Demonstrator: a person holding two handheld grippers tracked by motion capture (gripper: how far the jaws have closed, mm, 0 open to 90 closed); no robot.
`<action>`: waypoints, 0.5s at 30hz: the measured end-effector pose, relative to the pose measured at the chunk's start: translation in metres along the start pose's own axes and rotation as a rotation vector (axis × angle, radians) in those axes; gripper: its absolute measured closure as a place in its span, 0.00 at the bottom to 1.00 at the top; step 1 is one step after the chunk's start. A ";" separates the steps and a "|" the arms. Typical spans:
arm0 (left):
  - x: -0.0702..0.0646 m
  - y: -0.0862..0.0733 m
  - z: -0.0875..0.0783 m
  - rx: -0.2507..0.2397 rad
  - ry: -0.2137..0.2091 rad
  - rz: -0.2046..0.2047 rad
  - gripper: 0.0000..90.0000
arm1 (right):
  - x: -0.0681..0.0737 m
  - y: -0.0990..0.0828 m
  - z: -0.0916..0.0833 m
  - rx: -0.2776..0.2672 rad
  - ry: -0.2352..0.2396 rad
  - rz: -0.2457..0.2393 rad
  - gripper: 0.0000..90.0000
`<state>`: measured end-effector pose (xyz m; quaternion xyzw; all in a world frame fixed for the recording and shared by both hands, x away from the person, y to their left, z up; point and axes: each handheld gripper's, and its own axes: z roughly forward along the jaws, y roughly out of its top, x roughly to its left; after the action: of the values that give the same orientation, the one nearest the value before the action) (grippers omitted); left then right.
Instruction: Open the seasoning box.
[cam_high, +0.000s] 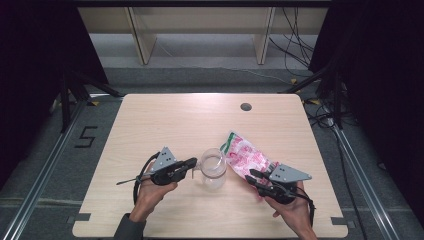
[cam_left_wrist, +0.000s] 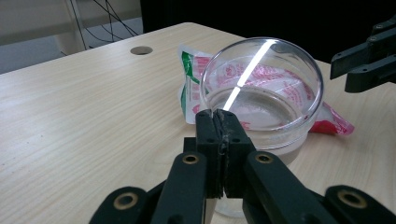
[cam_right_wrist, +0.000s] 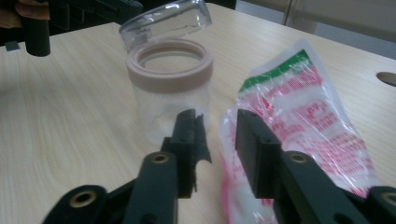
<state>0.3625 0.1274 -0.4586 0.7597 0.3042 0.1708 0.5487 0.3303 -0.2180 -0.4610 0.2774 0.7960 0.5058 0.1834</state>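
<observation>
Right now the left gripper (cam_high: 192, 162) has its jaws pressed together on the rim of the clear lid (cam_left_wrist: 261, 77), which it holds tilted up above the jar (cam_high: 213, 172); in the right gripper view the lid (cam_right_wrist: 164, 21) hangs slanted over the jar's pink collar (cam_right_wrist: 170, 65), hinged or lifted at the far side, I cannot tell which. The jar stands upright on the table (cam_high: 165, 120), near the front edge and about midway between the two hands. The right gripper (cam_high: 252, 176) is open, its jaws parted with a clear gap, and it hovers over the near end of the bag (cam_high: 246, 156), not touching the jar. The bag, a clear packet printed in red and green, lies flat just right of the jar, its long axis running from the right gripper away toward the far edge, green end farthest. In the right gripper view the bag's near end (cam_right_wrist: 299, 121) sits under and beyond the right-hand jaw, so the jaws straddle its edge without pinching it yet. My reading is that the lid is being kept out of the way so the bag can be taken up. The right hand is much the nearer to the bag, and would need only to drop and close on that near end, then swing left toward the jar's mouth.
</observation>
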 end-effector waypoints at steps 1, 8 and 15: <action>0.000 0.000 0.000 -0.002 -0.001 -0.001 0.97 | 0.001 0.002 0.002 0.018 -0.004 0.004 0.85; 0.000 0.000 -0.001 0.002 0.003 0.001 0.97 | 0.003 0.012 0.026 0.013 0.043 -0.007 0.99; 0.000 0.000 0.000 -0.005 -0.003 0.004 0.98 | 0.006 0.020 0.044 0.024 0.058 -0.011 1.00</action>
<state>0.3625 0.1277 -0.4589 0.7593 0.3016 0.1715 0.5506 0.3555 -0.1767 -0.4614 0.2602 0.8084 0.5033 0.1596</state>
